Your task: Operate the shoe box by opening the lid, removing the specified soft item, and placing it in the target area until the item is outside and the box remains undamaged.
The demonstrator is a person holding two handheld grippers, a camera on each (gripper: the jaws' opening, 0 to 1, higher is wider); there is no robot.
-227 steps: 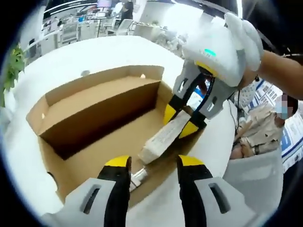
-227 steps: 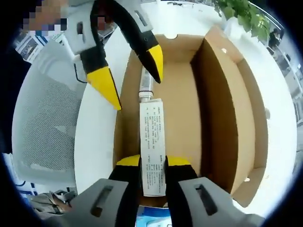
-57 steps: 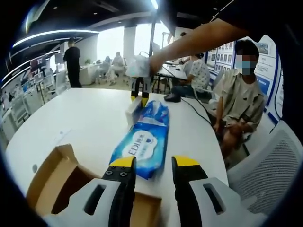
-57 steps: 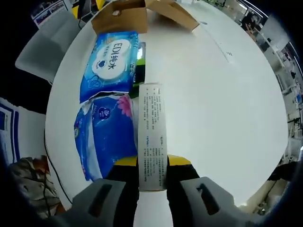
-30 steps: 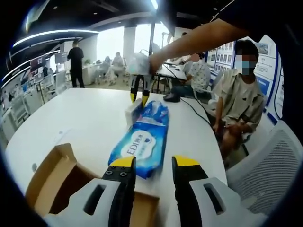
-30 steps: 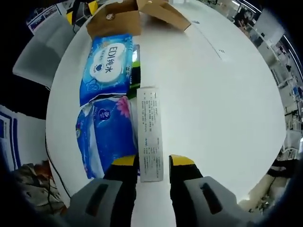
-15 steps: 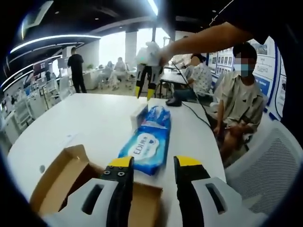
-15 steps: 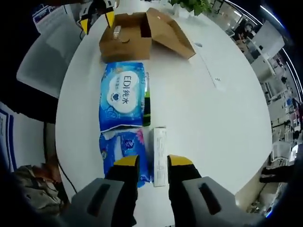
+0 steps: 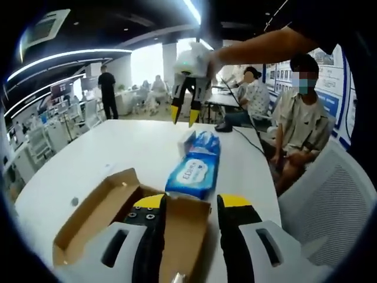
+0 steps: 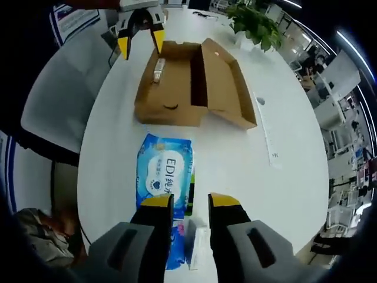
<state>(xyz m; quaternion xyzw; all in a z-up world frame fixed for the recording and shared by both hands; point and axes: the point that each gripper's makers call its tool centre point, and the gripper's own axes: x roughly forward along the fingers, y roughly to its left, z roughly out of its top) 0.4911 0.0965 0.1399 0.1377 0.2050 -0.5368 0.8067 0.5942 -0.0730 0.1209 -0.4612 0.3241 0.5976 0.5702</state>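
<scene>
The box point(image 10: 191, 82) is lying open on the white table point(image 10: 294, 147), its lid point(image 10: 227, 82) folded out to one side and its long axis running away from the right gripper point(image 10: 182, 202); a small tube point(image 10: 158, 69) is lying inside along one wall. Just beside the box's near end, a blue wipes pack point(image 10: 164, 174) is reading "EDI" with Chinese characters under it, its length in line with the box. A second blue pack point(image 10: 175, 239) and a white carton point(image 10: 198, 246) are sitting next to it, partly hidden behind the right gripper, which is hanging above them with its jaws parted and empty. The left gripper point(image 9: 189, 201) is hovering over the box's corner point(image 9: 177, 212), likewise released and touching nothing; in the right gripper view it is showing at the box's far end point(image 10: 140, 35).
</scene>
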